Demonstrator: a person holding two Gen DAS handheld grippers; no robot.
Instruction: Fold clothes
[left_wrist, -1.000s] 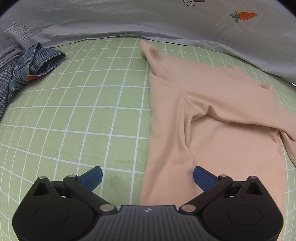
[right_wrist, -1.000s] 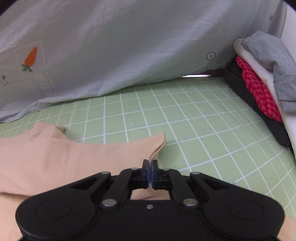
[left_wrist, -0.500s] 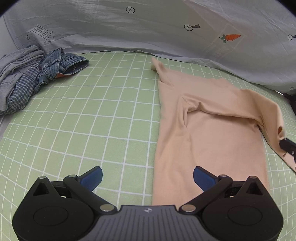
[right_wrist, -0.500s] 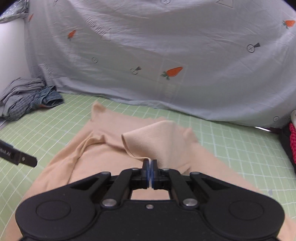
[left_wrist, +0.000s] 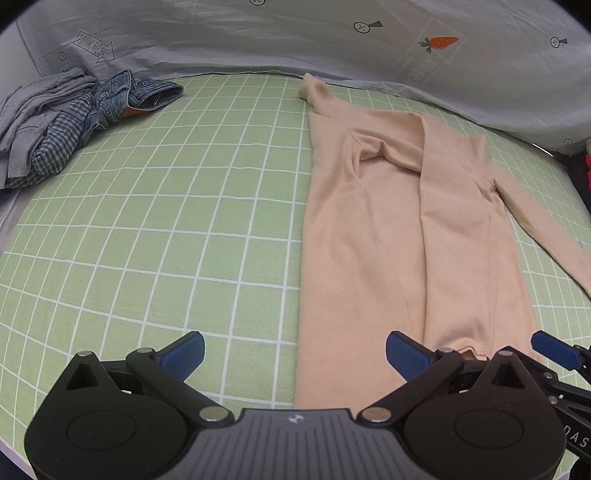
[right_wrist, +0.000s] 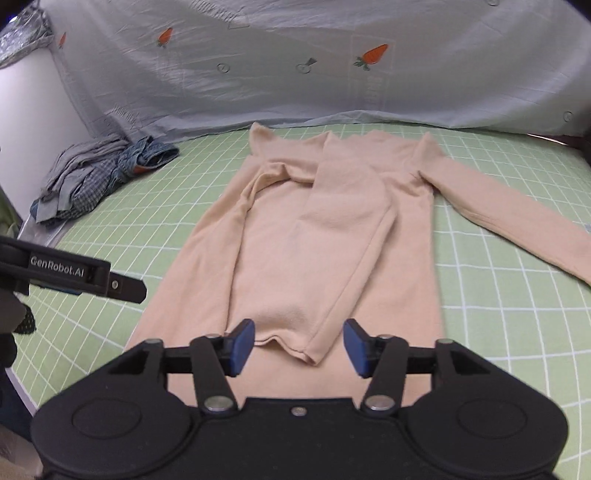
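- my right gripper (right_wrist: 299, 345) is opening, its jaws apart over the sleeve cuff (right_wrist: 295, 341) of the peach top (right_wrist: 295, 258), pressing nothing.
- my left gripper (left_wrist: 293, 356) is wide apart, empty, marked "genrobot.ai".
- the top lies flat on the green mat (left_wrist: 166, 221).
- the sheet (left_wrist: 221, 37) reads "look here".

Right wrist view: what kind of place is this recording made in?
Most likely a staged clothes-folding station indoors, not a lived-in room. A green mat with a white grid covers the surface, a pale grey carrot-print sheet hangs behind it as a backdrop, and a peach long-sleeved top lies spread out.
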